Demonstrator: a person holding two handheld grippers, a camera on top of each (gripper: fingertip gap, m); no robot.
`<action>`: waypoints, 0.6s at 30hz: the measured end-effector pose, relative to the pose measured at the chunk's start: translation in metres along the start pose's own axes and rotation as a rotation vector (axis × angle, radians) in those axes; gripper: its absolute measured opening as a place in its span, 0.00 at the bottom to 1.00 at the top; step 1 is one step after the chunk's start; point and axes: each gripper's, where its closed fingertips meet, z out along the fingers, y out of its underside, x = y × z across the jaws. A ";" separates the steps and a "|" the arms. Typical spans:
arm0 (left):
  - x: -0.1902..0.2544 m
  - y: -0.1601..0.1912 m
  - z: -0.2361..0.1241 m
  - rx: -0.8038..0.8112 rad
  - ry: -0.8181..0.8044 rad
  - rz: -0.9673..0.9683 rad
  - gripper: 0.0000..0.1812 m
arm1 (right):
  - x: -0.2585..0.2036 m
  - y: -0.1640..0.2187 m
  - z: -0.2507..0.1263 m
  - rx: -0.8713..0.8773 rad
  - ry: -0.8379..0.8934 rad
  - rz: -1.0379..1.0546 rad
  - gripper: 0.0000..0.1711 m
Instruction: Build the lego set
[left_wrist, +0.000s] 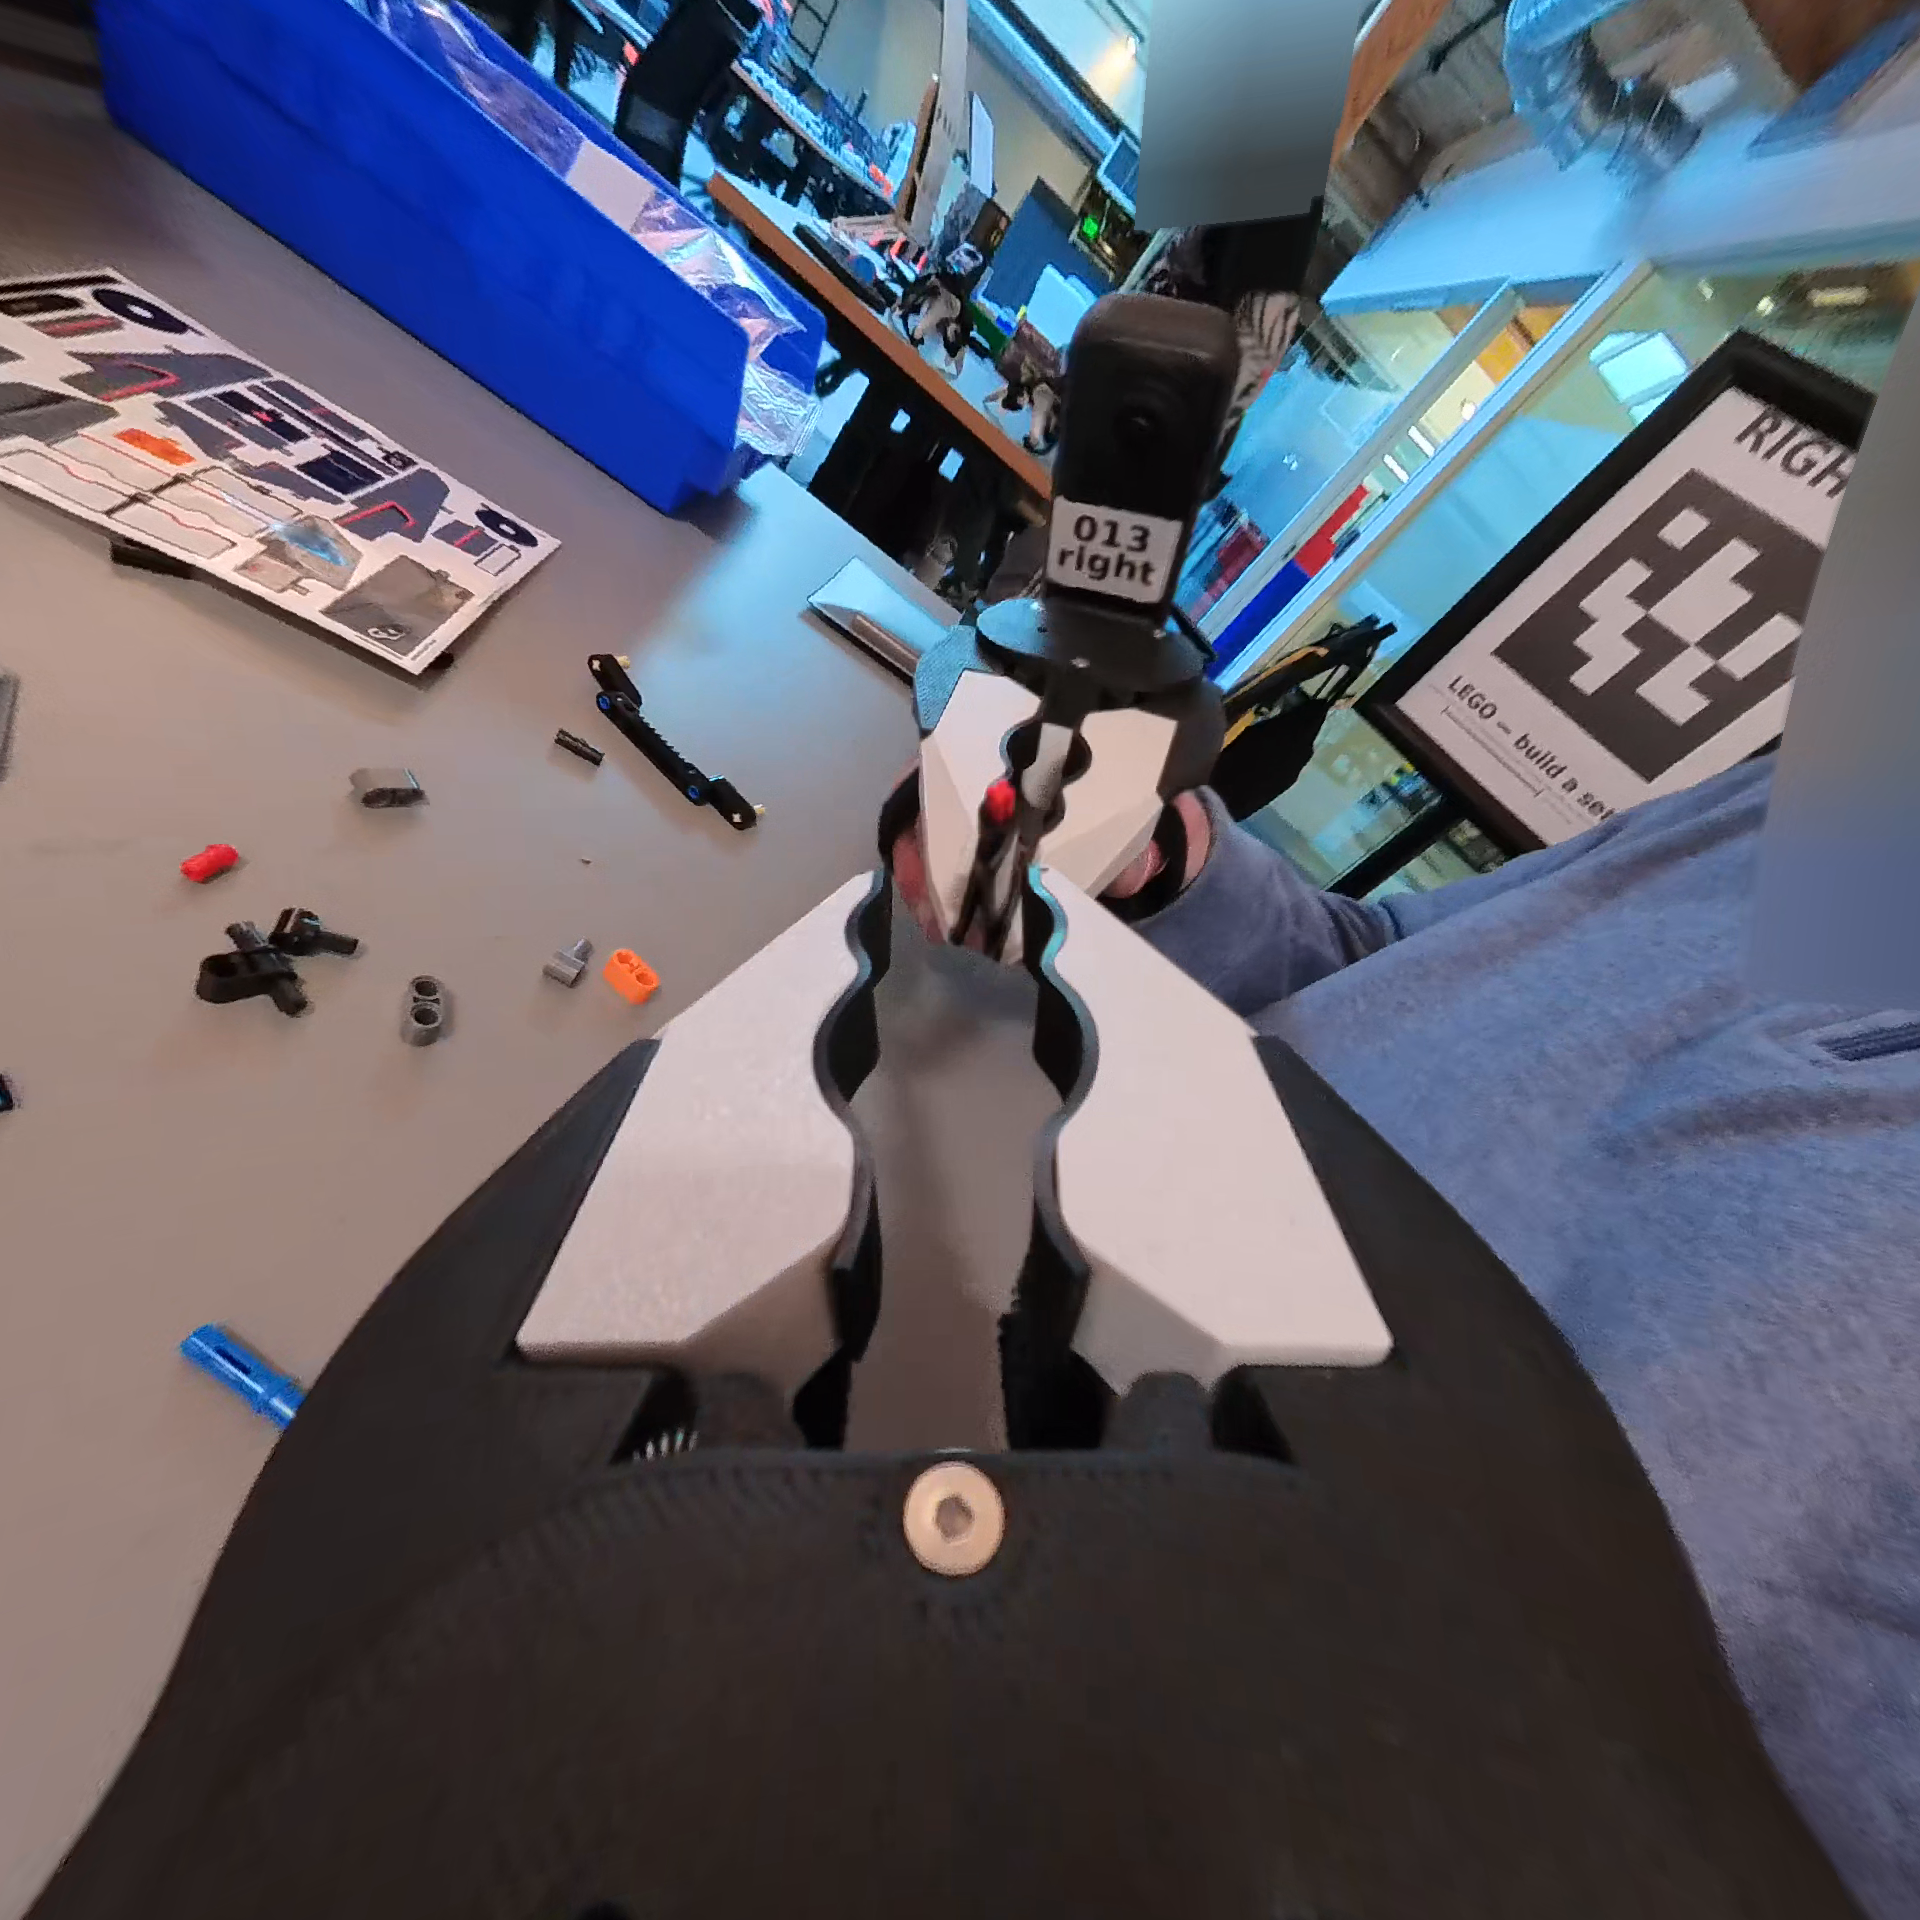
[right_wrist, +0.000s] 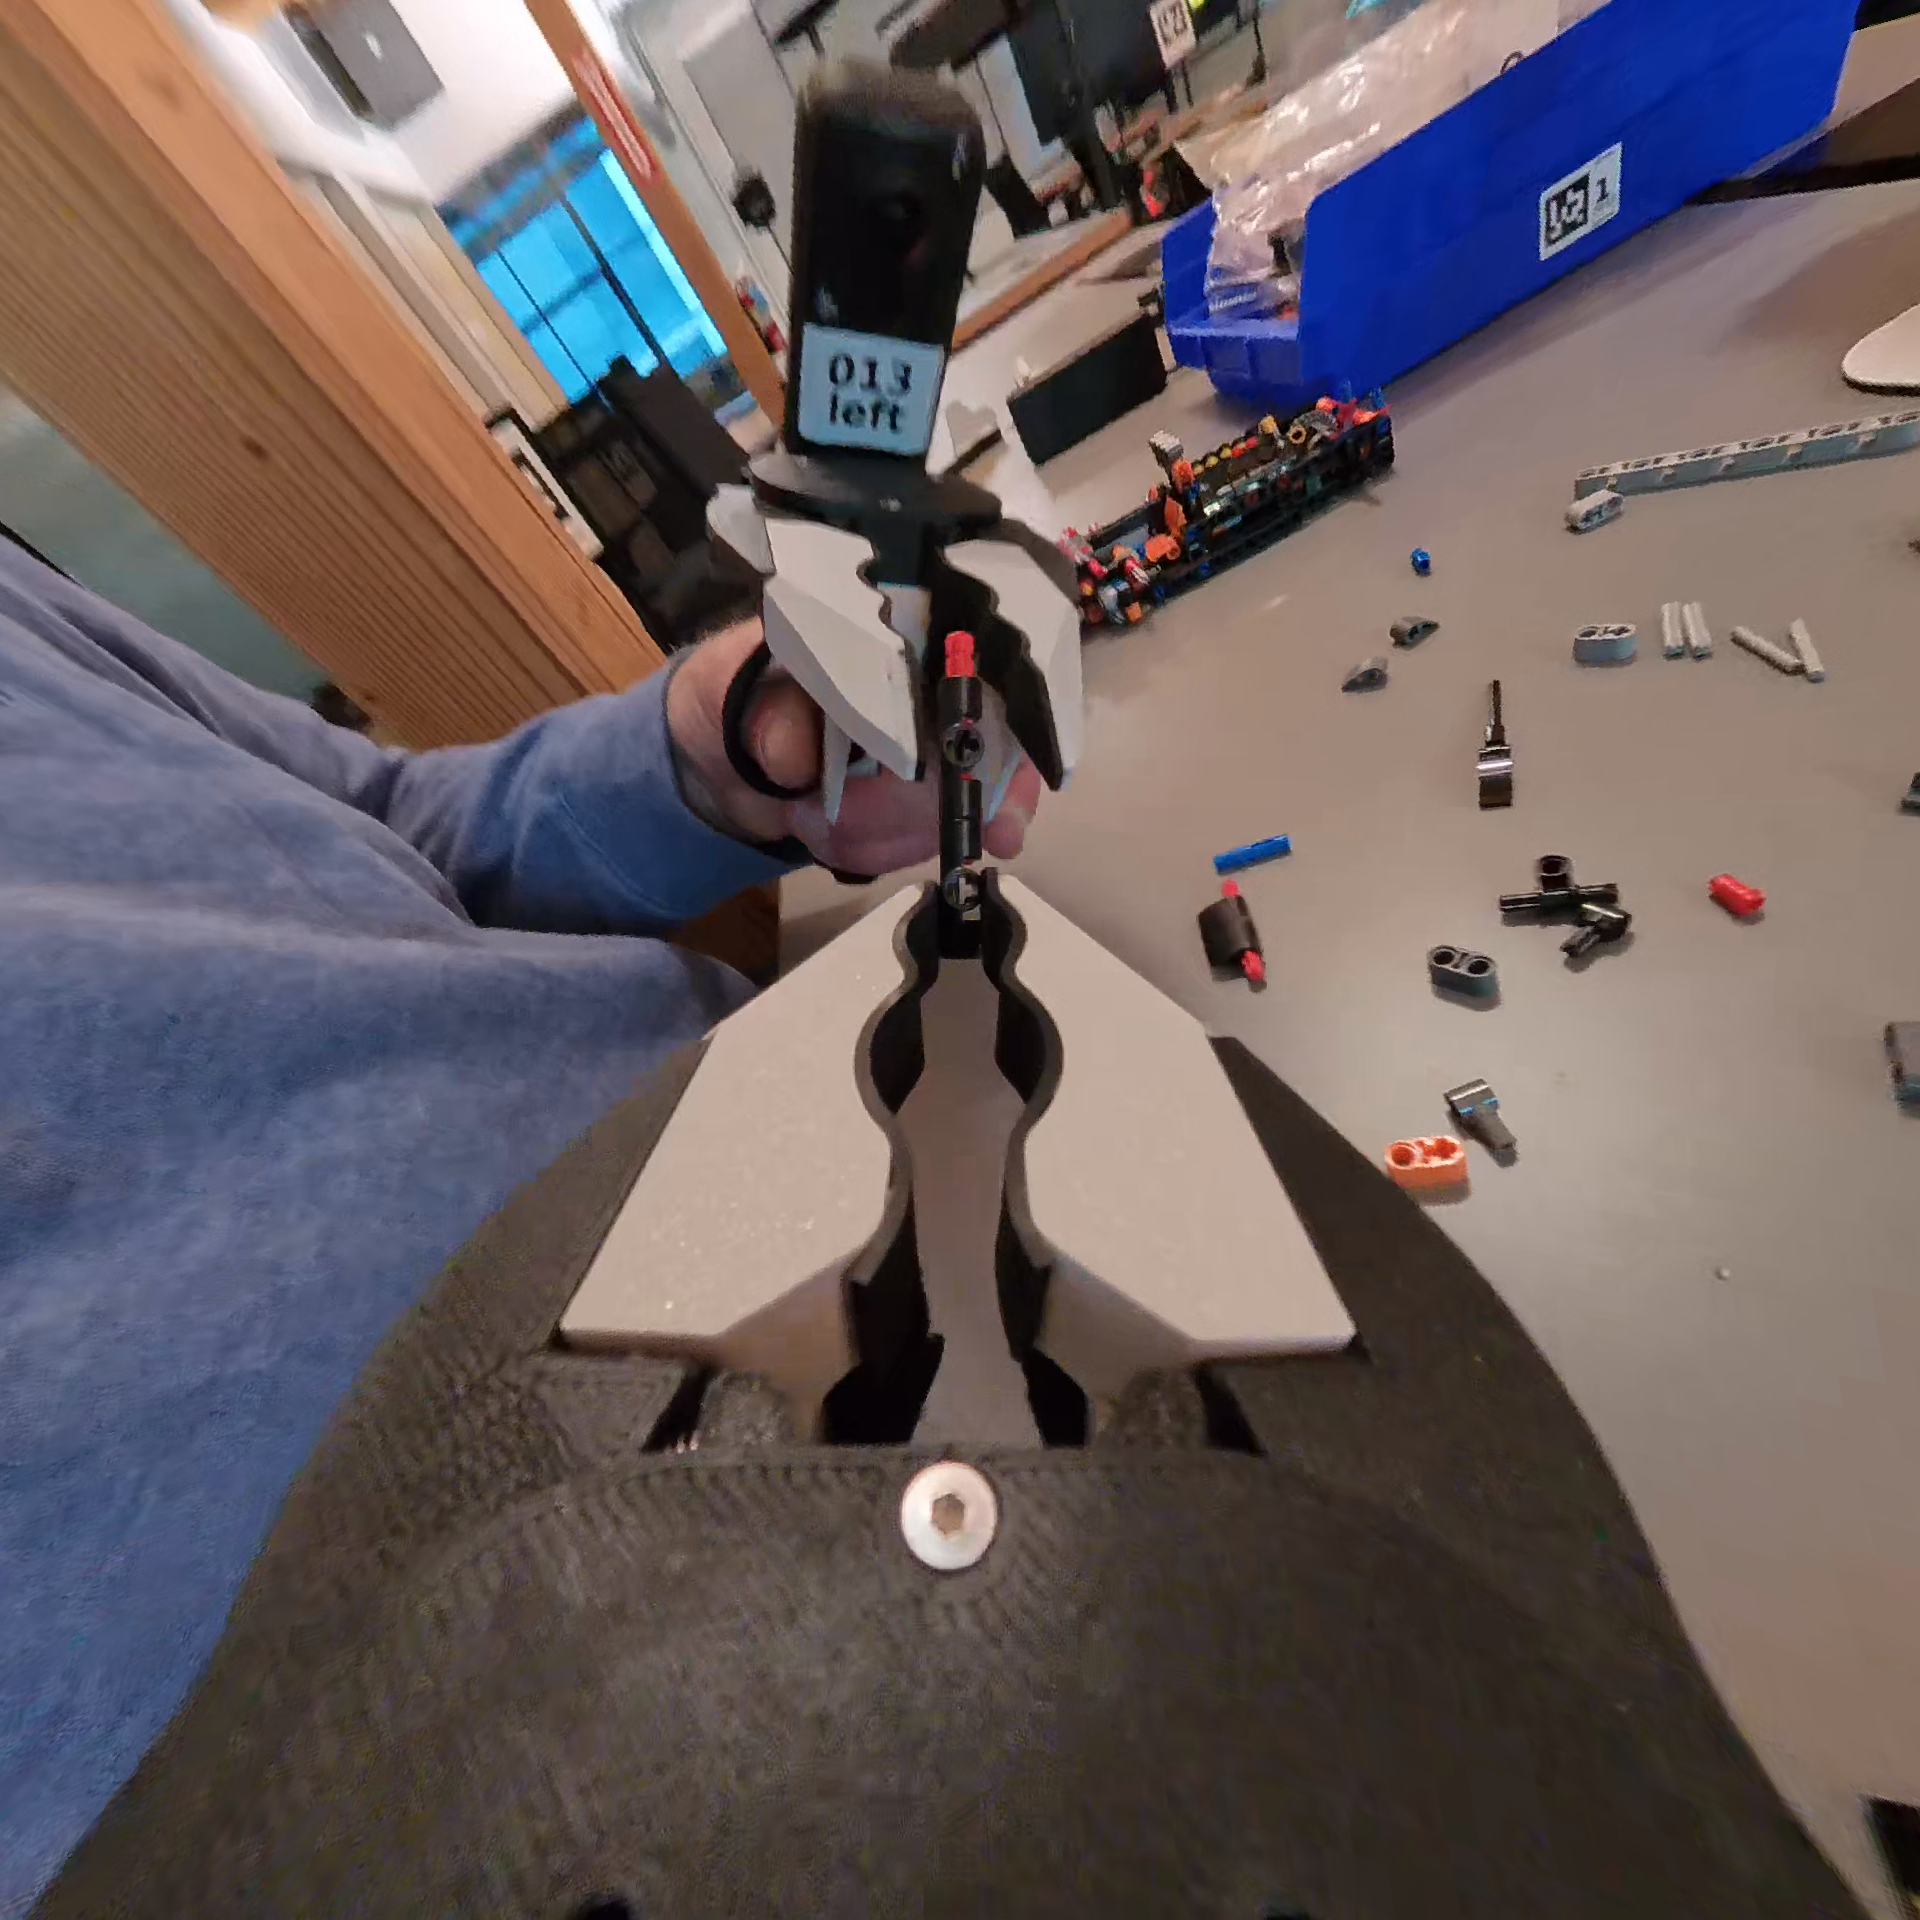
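Progress looks early: my right gripper pinches one end of a slim black rod sub-assembly with a red pin mid-frame, my left gripper apparently clamping its other end, while the multicoloured brick chassis and loose pieces wait at right.

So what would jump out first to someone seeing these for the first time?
Dead centre, two hand-held tools meet nose to nose: the right gripper has its jaws closed on a thin black Lego stick with a red tip, facing the left gripper, jaws apart. Beyond, loose pieces dot the grey table, with a half-built model and a blue bin behind.
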 end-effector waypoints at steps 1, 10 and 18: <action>0.000 0.000 -0.001 0.014 0.006 -0.010 0.13 | 0.001 -0.002 -0.001 0.027 -0.012 0.034 0.03; 0.007 -0.010 0.007 0.112 0.057 -0.034 0.06 | -0.003 -0.007 0.000 0.131 -0.153 0.214 0.03; 0.000 -0.015 -0.002 0.107 0.047 -0.106 0.02 | 0.013 -0.013 -0.011 0.141 -0.062 0.184 0.11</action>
